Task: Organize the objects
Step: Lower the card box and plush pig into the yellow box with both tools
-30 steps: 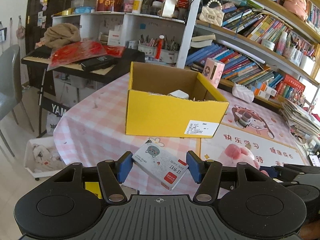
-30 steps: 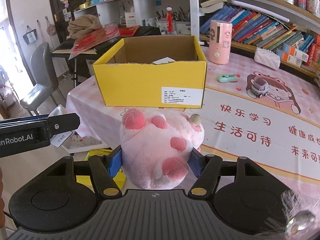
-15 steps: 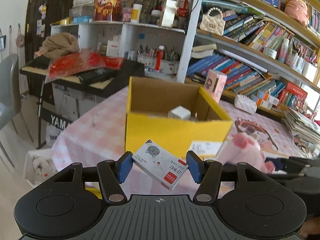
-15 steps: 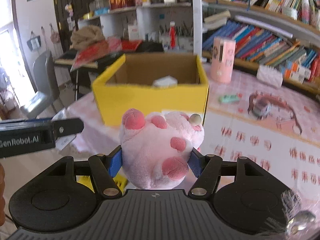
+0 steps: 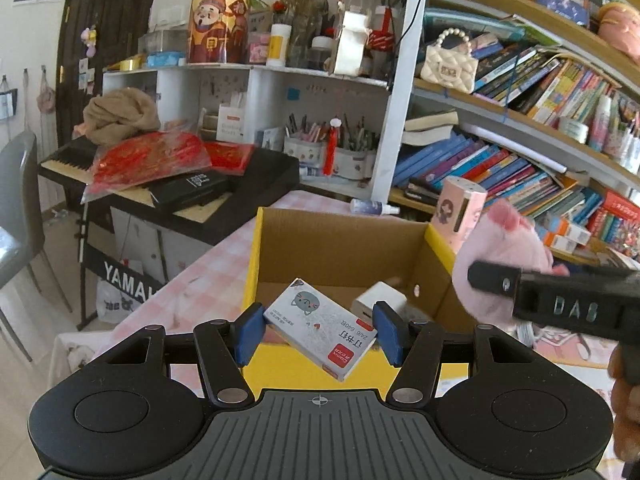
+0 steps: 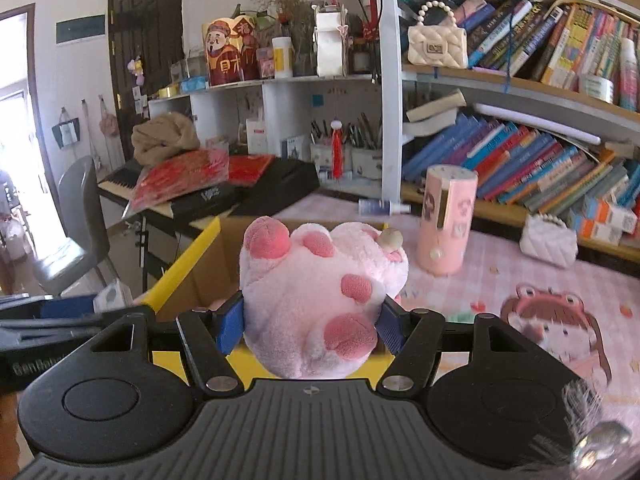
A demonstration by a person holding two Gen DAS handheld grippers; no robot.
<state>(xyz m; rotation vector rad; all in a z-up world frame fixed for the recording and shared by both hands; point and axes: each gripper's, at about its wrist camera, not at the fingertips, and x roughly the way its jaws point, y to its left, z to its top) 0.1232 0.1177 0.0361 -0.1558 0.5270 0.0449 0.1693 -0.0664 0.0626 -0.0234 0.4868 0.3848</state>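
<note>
- over yellow box (image 5: 276,360), near side: left gripper (image 5: 319,330) clamped on staple pack (image 5: 320,334), tilted.
- right of it: right gripper (image 6: 310,326) squeezing pink plush (image 6: 316,300) above box's near rim.

You are in a lived-in home study: crowded bookshelves (image 6: 540,152) curve along the wall, a pen-filled desk organiser (image 5: 332,152) sits left of them, and a Yamaha keyboard (image 5: 168,184) under clutter stands further left, beside a chair (image 6: 80,216).
</note>
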